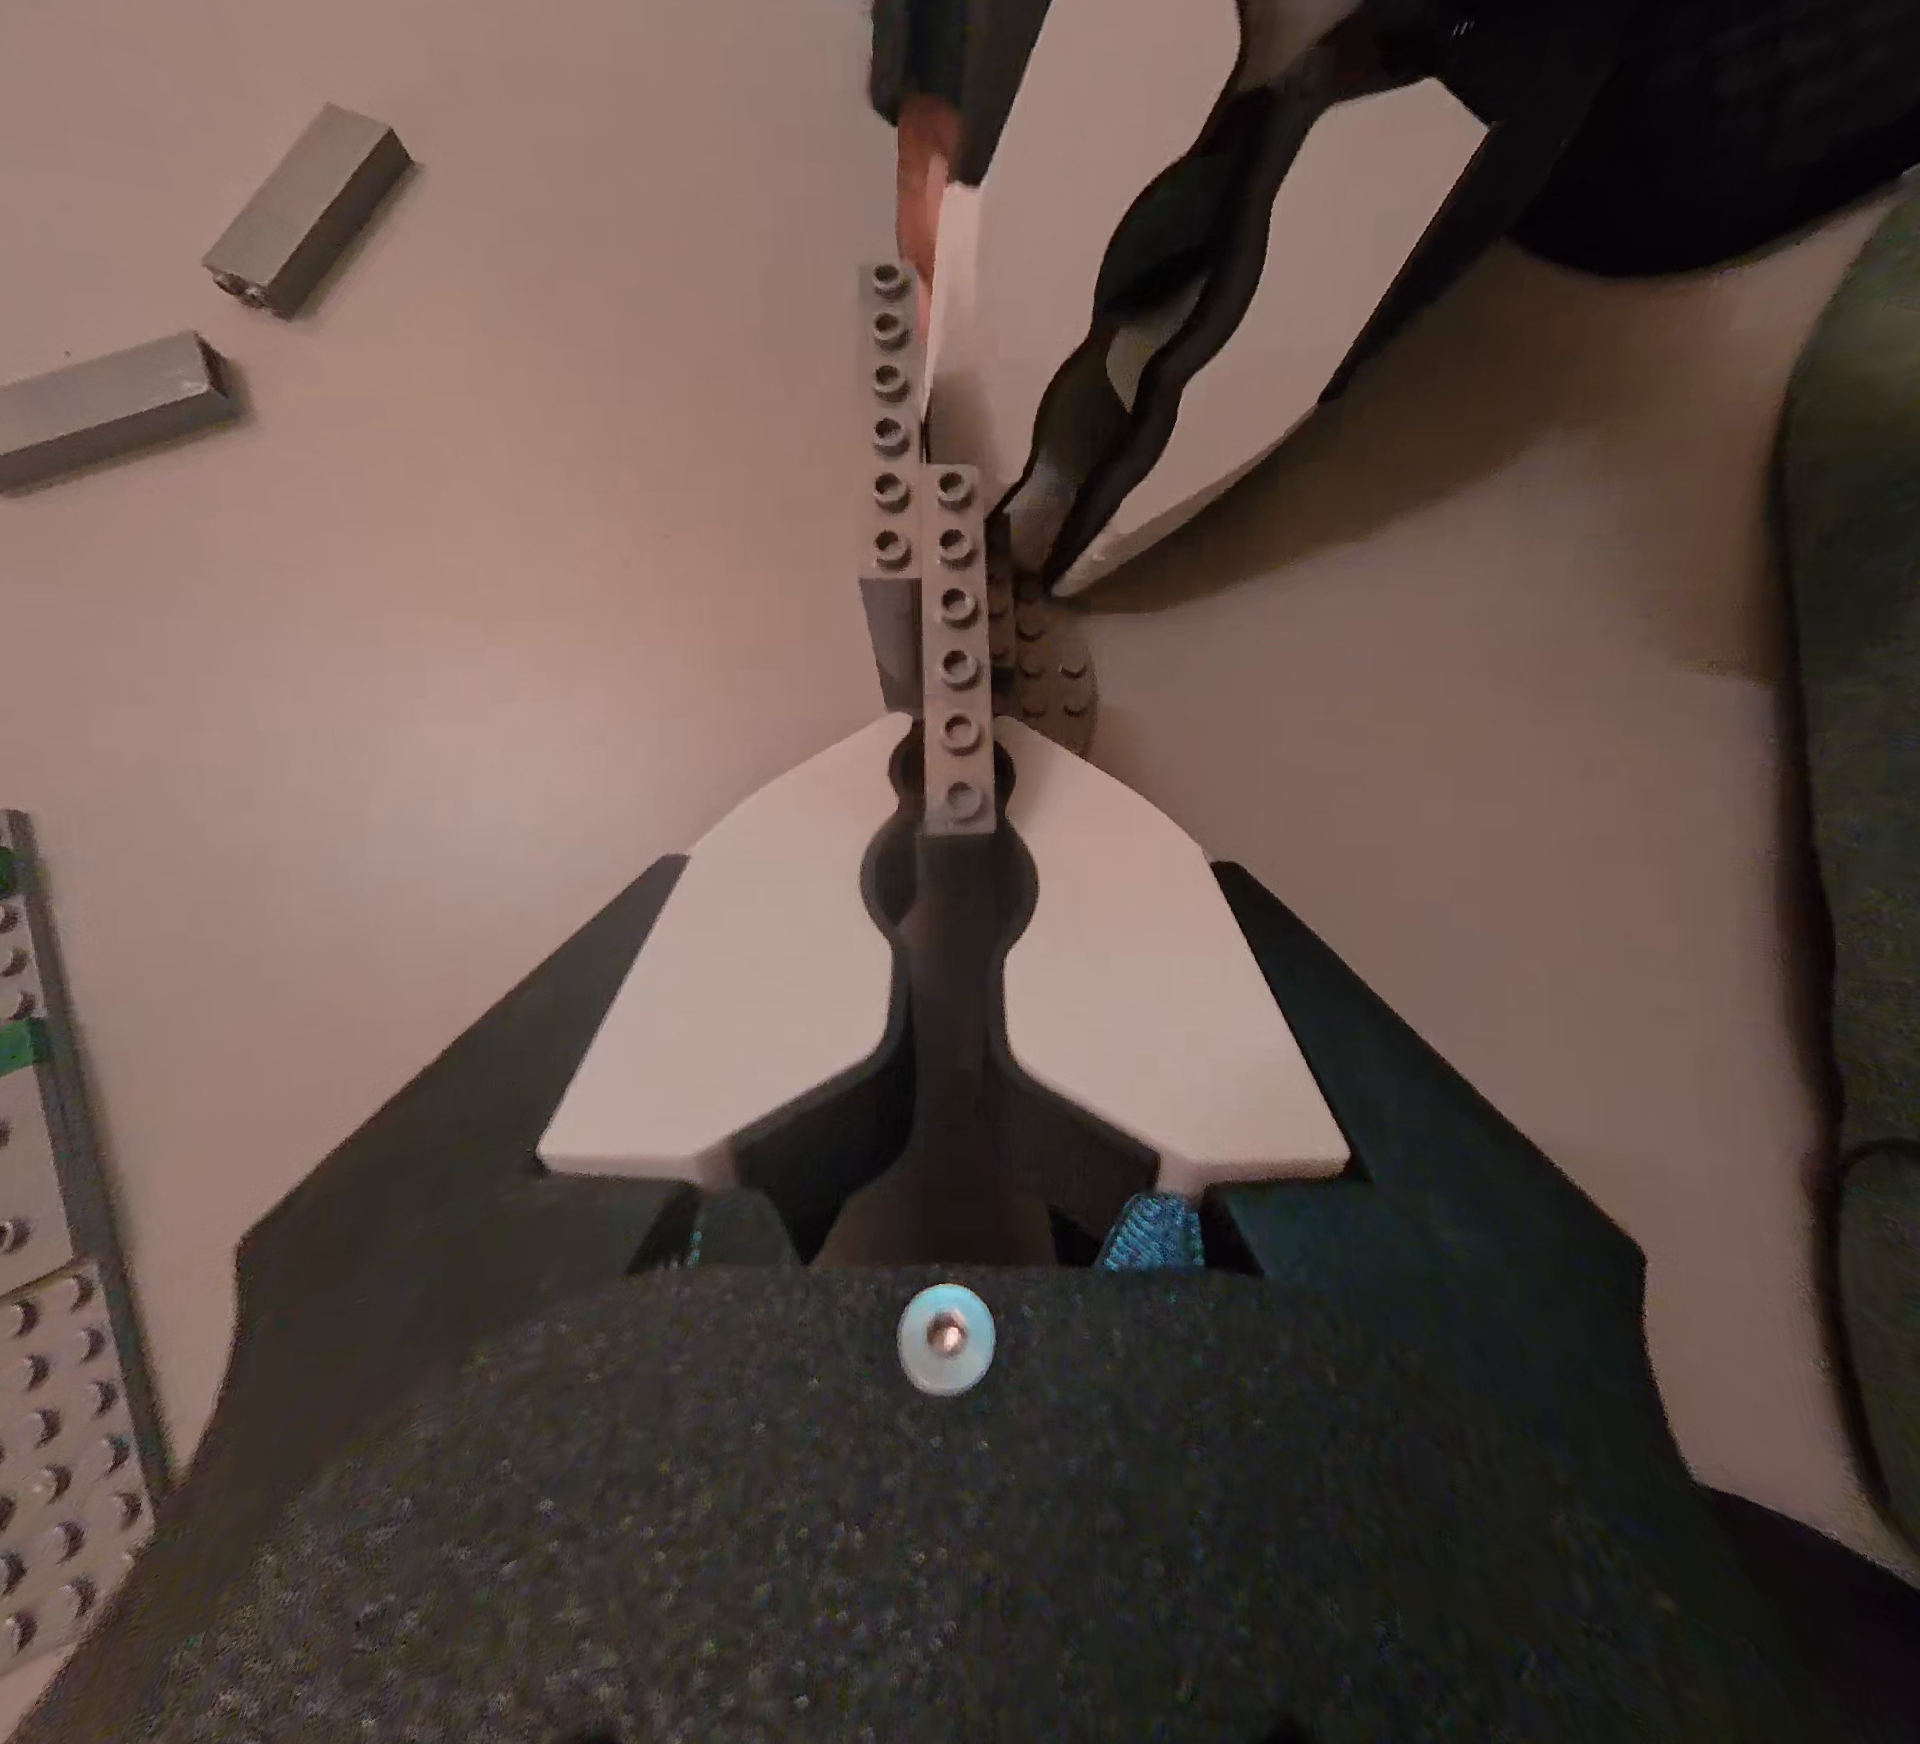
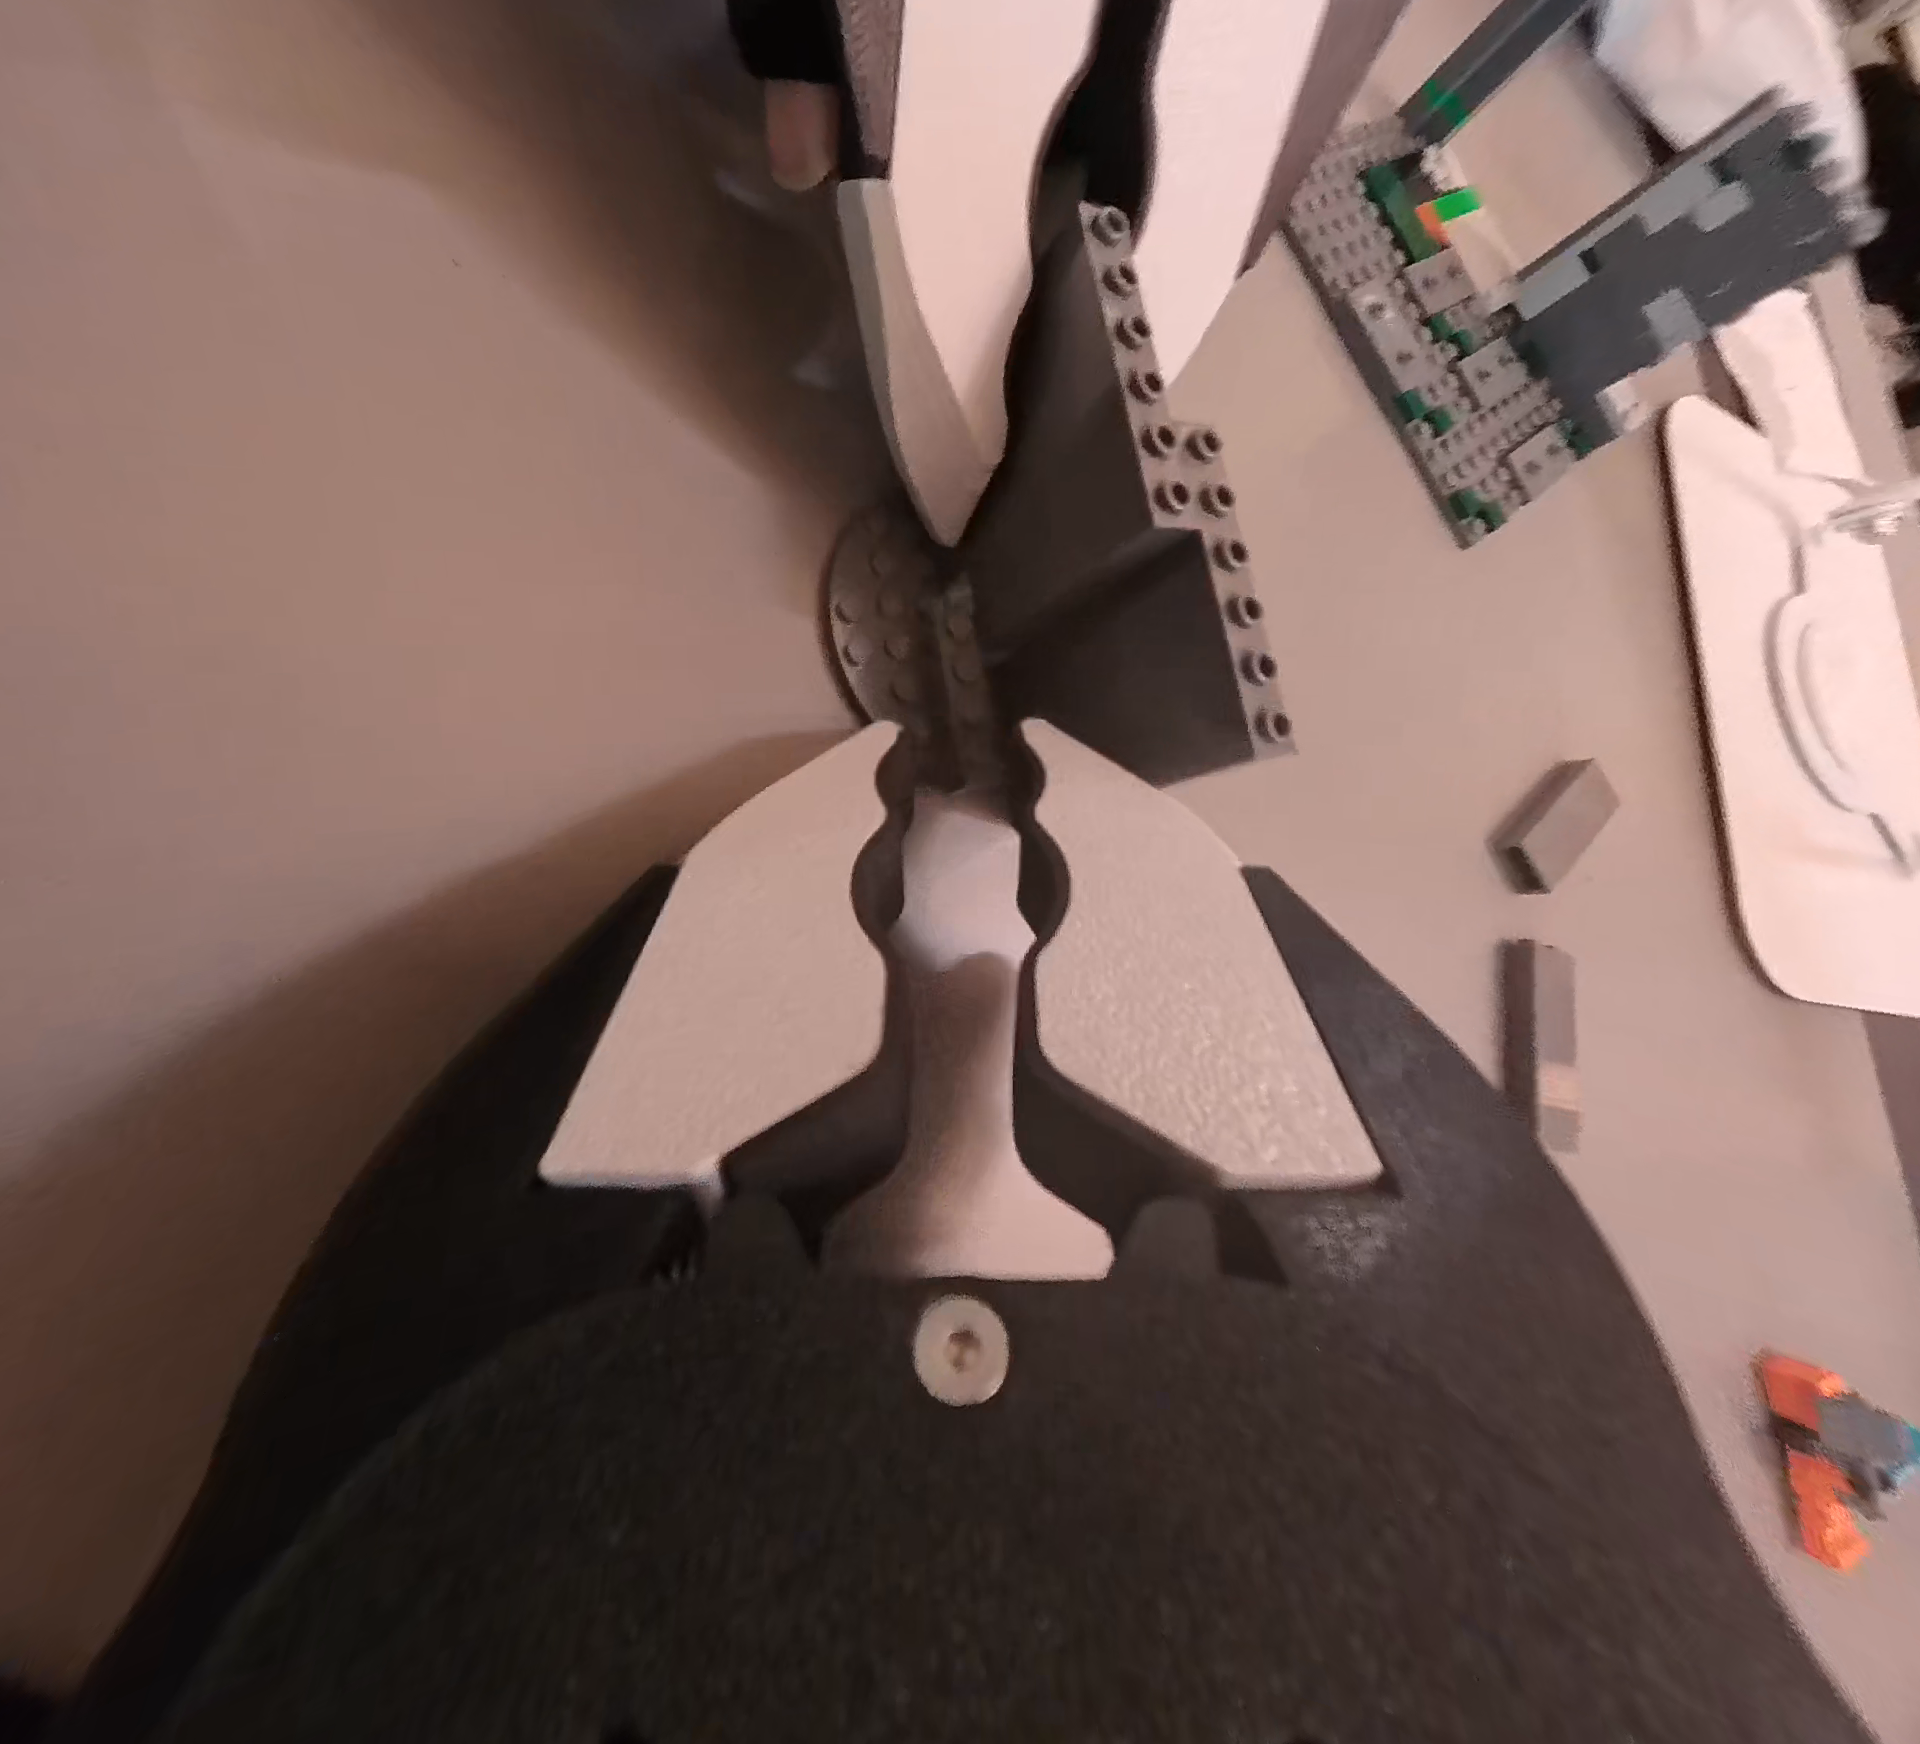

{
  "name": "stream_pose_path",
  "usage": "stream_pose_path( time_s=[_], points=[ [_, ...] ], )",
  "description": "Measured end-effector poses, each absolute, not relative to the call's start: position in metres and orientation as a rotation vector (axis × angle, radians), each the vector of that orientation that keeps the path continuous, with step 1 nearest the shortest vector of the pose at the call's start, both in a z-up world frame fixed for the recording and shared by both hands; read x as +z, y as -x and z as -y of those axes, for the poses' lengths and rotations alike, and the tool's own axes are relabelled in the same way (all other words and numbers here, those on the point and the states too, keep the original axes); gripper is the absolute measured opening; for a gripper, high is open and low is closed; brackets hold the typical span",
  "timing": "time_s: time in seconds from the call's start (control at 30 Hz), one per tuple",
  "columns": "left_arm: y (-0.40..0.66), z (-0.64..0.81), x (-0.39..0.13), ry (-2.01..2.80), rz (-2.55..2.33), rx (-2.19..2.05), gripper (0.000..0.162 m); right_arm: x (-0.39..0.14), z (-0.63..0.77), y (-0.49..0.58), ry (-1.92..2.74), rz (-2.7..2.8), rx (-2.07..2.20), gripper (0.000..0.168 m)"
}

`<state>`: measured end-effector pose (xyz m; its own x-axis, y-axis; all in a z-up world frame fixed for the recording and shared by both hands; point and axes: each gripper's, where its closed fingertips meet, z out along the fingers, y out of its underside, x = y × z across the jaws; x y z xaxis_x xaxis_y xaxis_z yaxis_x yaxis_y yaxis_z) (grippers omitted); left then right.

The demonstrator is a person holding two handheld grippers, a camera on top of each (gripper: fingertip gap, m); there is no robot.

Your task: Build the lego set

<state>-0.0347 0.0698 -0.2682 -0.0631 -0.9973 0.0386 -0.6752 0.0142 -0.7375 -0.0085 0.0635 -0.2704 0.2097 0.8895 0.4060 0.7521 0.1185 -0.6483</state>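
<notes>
You are clenching the left claw point(image 1: 951, 759) on the near end of a tall grey wall piece point(image 1: 961, 645), its studded top edge running near to far, studs facing up. The right claw point(image 2: 961, 759) is pinching the dark round plate point(image 2: 883, 614) at its base on the surface point(image 1: 520, 655). A sideways twist could split the staggered wall at its seam or flick the plate loose.
</notes>
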Motion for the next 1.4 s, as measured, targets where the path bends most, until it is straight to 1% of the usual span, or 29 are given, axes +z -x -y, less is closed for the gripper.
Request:
stream_pose_path(
  time_s=[0.27,0.3,0.4,0.73,0.97,1.23,1.33,1.4],
  points=[
    [0.036,-0.07,-0.268,1.708,-1.789,-0.836,0.009,-0.272,-0.063,0.014,1.798,1.52,0.386,0.02],
    [0.036,-0.069,-0.268,1.713,-1.786,-0.84,0.009,-0.271,-0.066,0.013,1.805,1.496,0.389,0.009],
    [0.036,-0.07,-0.269,1.728,-1.775,-0.82,0.008,-0.271,-0.066,0.014,1.792,1.484,0.401,0.008],
    [0.035,-0.07,-0.271,1.791,-1.75,-0.798,0.011,-0.27,-0.059,0.017,1.522,1.576,0.037,0.006],
    [0.034,-0.066,-0.271,1.806,-1.76,-0.806,0.012,-0.265,-0.055,0.019,1.38,1.626,-0.106,0.0],
    [0.037,-0.07,-0.272,1.793,-1.786,-0.734,0.009,-0.264,-0.048,0.024,1.375,1.633,-0.05,0.0],
    [0.039,-0.068,-0.272,1.788,-1.792,-0.732,0.009,-0.253,-0.06,0.014,1.523,1.49,0.079,0.0],
    [0.039,-0.068,-0.272,1.79,-1.794,-0.736,0.009,-0.254,-0.062,0.01,1.578,1.466,0.114,0.001]
  ],
)
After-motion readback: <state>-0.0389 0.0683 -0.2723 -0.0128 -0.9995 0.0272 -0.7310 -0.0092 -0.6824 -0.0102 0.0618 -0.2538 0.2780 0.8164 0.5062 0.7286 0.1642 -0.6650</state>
